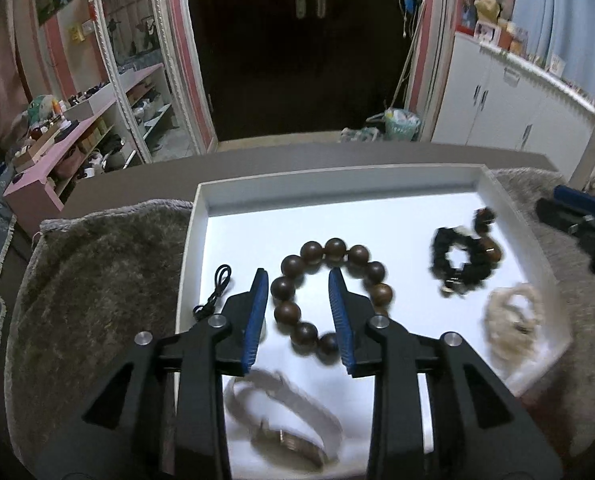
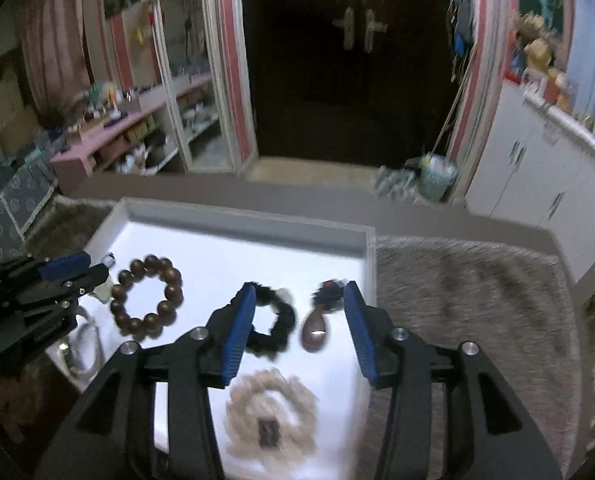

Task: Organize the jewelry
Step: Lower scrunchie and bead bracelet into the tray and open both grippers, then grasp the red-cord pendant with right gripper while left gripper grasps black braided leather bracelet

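A white tray lies on a grey furry mat and holds the jewelry. My left gripper is open over a dark wooden bead bracelet, holding nothing. A silver watch lies below it and a small black cord to its left. My right gripper is open and empty above a black bracelet and a brown pendant. A cream beaded bracelet lies under it. The bead bracelet and the left gripper show at the left of the right wrist view.
The grey furry mat surrounds the tray on a table with a raised far edge. Beyond are a pink shelf, a mirror, a dark doorway and white cabinets.
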Tool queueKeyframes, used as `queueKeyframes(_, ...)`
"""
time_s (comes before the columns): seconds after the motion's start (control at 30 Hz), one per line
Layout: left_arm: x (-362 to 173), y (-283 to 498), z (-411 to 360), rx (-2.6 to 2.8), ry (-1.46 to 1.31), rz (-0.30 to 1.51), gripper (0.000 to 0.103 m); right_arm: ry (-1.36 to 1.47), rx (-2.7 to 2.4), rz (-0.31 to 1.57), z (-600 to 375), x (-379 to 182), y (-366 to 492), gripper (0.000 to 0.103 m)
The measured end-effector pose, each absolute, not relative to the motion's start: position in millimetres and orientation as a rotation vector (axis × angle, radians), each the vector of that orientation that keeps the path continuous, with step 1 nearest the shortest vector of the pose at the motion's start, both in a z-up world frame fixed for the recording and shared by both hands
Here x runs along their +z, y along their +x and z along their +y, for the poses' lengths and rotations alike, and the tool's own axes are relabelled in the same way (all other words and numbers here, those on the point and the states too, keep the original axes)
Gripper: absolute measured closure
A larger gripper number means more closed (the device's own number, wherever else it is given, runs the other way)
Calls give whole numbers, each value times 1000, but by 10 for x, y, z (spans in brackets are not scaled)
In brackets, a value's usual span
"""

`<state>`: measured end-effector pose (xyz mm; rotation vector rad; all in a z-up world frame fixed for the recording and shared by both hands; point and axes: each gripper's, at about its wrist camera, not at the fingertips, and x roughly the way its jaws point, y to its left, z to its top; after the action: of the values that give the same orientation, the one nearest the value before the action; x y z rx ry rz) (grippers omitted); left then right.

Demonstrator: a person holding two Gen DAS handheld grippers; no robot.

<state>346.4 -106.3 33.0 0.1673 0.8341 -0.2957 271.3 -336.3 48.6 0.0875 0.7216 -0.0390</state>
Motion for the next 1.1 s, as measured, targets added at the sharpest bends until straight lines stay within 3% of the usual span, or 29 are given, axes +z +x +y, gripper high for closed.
queueKeyframes(0.23,665,2627,-650,-285,142,743,63,75,-110,583,-3523,774,1552,54)
queueKeyframes(0.57,61,1198,-412,-284,26,793,62,117,-167,624,-3253,-48,319,54)
queueKeyframes(1.03,-280,1145,-830,-383,64,875,63,52,6,697,-2815,-347,464,55)
queueKeyframes(1.1,-312,1155,-874,-397,80,883,67,50,35,711,-2796,-373,508,65)
